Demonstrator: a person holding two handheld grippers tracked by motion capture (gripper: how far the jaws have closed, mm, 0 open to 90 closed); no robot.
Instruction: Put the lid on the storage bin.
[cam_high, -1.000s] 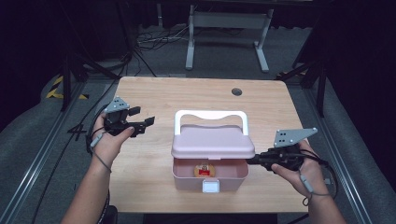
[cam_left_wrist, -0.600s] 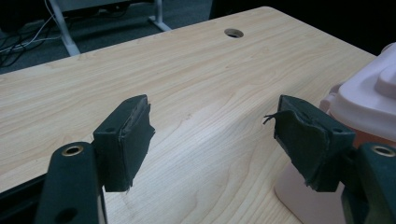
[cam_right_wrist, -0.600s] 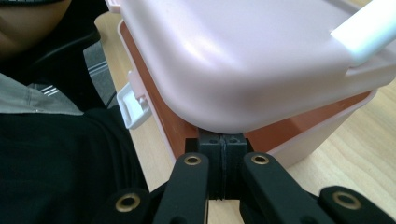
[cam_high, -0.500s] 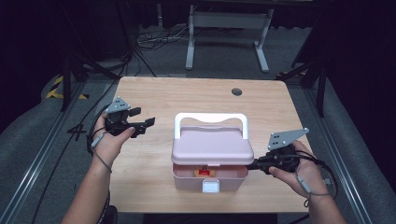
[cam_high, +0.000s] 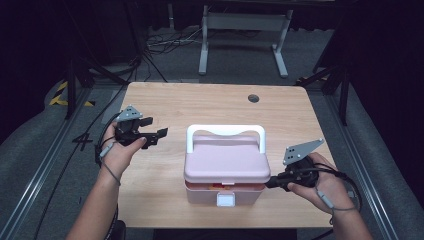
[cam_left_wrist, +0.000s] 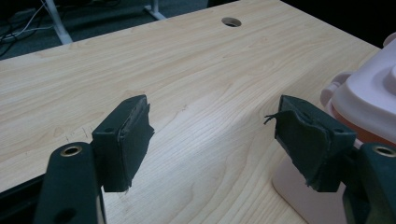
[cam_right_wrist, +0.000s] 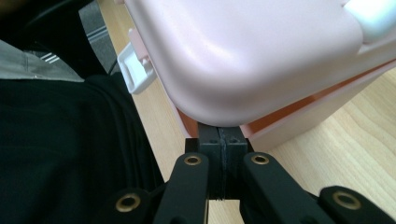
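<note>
a pale wooden table (cam_high: 215, 107) takes up the middle of the high view, with a round cable hole (cam_high: 253, 98) near its far right corner and dark grey floor all round it; beyond the far edge stand the white legs of a metal frame (cam_high: 240, 30), with loose cables lying on the floor to their left

on the near half of the table, a little right of centre, sits a pink box (cam_high: 227, 167) with a white carrying handle (cam_high: 225, 132) folded back over its far side and a white latch (cam_high: 226, 200) on its near face; the lid stands slightly raised from the base, a thin gap showing orange inside along the near and right edges

the person's left hand (cam_high: 120, 150) holds the left gripper (cam_high: 159, 135) above the table to the left of the box and apart from it, pointing right toward it; in the left gripper view its two padded jaws stand wide apart with nothing between them, bare wood under them and the box's corner at the right edge

the person's right hand (cam_high: 317, 177) holds the right gripper (cam_high: 272, 182) low against the box's near right corner; in the right gripper view its jaws are pressed together, tips tucked into the gap beneath the lid's rounded corner, and whether they pinch anything there cannot be told
</note>
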